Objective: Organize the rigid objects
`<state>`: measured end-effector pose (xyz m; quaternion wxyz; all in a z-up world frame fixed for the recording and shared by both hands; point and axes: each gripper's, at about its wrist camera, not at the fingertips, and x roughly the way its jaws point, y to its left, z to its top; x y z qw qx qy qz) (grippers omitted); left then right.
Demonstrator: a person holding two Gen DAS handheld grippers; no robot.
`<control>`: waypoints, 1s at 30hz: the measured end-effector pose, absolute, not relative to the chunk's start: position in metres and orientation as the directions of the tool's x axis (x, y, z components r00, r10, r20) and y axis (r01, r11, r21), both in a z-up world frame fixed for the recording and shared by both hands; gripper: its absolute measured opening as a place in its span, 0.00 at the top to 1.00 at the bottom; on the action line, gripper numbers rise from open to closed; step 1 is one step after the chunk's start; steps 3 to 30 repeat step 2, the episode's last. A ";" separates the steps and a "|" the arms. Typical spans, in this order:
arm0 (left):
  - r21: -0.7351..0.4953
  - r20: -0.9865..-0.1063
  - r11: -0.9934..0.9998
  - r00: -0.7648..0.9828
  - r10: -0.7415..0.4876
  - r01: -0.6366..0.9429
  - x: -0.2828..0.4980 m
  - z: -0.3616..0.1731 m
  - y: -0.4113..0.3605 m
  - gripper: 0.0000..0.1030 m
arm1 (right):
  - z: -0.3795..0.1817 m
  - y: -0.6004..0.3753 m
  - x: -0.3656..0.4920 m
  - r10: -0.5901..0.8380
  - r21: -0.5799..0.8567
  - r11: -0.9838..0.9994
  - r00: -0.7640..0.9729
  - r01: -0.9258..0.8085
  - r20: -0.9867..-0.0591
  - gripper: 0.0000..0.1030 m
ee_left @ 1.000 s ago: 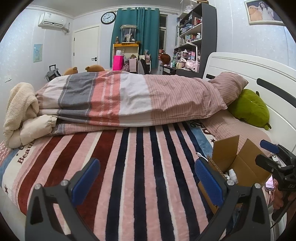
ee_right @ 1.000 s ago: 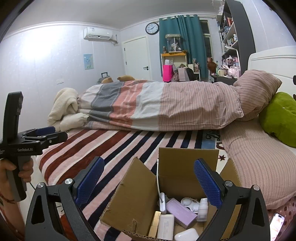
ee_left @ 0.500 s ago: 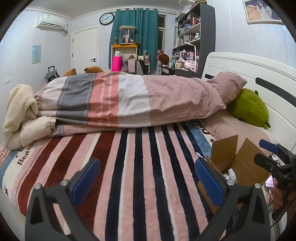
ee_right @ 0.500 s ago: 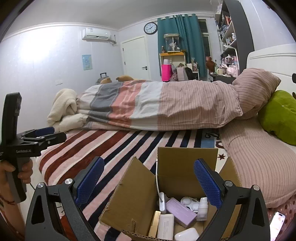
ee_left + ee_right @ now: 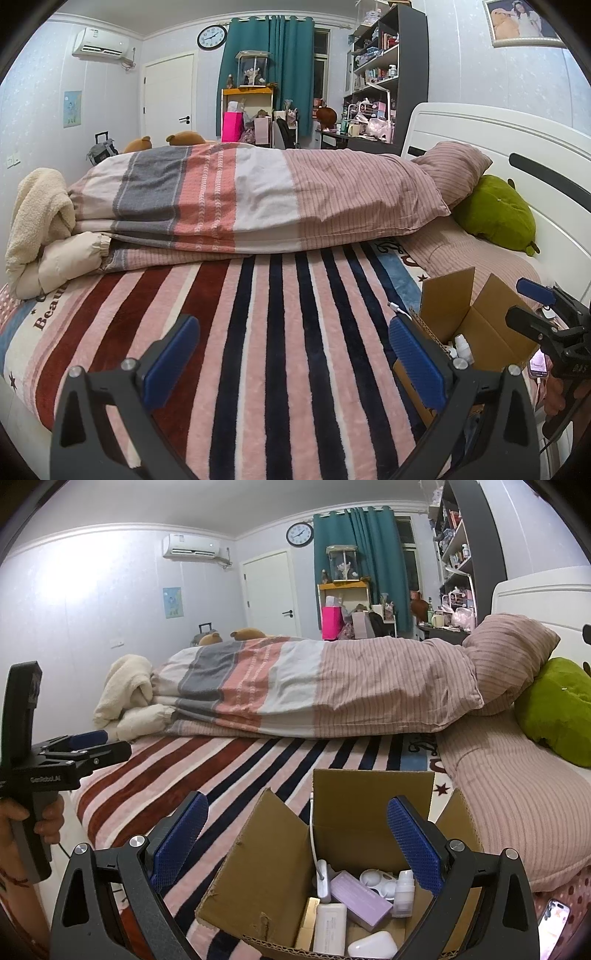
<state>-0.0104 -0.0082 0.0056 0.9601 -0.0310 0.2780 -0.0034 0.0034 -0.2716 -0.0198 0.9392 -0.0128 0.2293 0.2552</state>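
Both tongs stand spread wide with nothing between the pads: our left gripper [image 5: 293, 363] hangs over bare striped blanket [image 5: 280, 332], our right gripper [image 5: 297, 843] sits right above the open cardboard box [image 5: 347, 812].

Task items are in the box: a purple box [image 5: 360, 893], a white tube [image 5: 330, 928], a small white bottle [image 5: 402, 893], a white contact-lens case [image 5: 378, 880], a gold stick [image 5: 308, 921], a white rounded case [image 5: 371, 945] and a charger with its white cable [image 5: 316, 849] running up the back wall.

Step call: ambiguous. Scene fits items packed into the box with both tongs just emptied, and equally fits a full box waiting to be unloaded onto the blanket. We can't settle which. Either way the right tool is the one lined up with the contents; any pick there needs a straight drop between the flaps, pads clear of the cable.

View differences: right wrist view looks down into the box and also catches the left tool and a hand [image 5: 44, 819] on its handle. Left wrist view sees only the box from the side, one bottle top peeking out, plus the right tool at the edge and a phone [image 5: 538, 367] beside it.
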 end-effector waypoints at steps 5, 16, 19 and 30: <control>-0.059 -0.534 0.998 0.845 -0.019 -0.015 -0.010 0.006 -0.008 0.01 | -0.021 -0.272 0.003 0.474 0.094 0.870 0.766 -0.485 -0.435 0.05; -0.059 -0.534 0.998 0.845 -0.019 -0.015 -0.010 0.006 -0.008 0.01 | -0.021 -0.272 0.003 0.474 0.094 0.870 0.766 -0.485 -0.435 0.05; -0.059 -0.534 0.998 0.845 -0.019 -0.015 -0.010 0.006 -0.008 0.01 | -0.021 -0.272 0.003 0.474 0.094 0.870 0.766 -0.485 -0.435 0.05; -0.059 -0.534 0.998 0.845 -0.019 -0.015 -0.010 0.006 -0.008 0.01 | -0.021 -0.272 0.003 0.474 0.094 0.870 0.766 -0.485 -0.435 0.05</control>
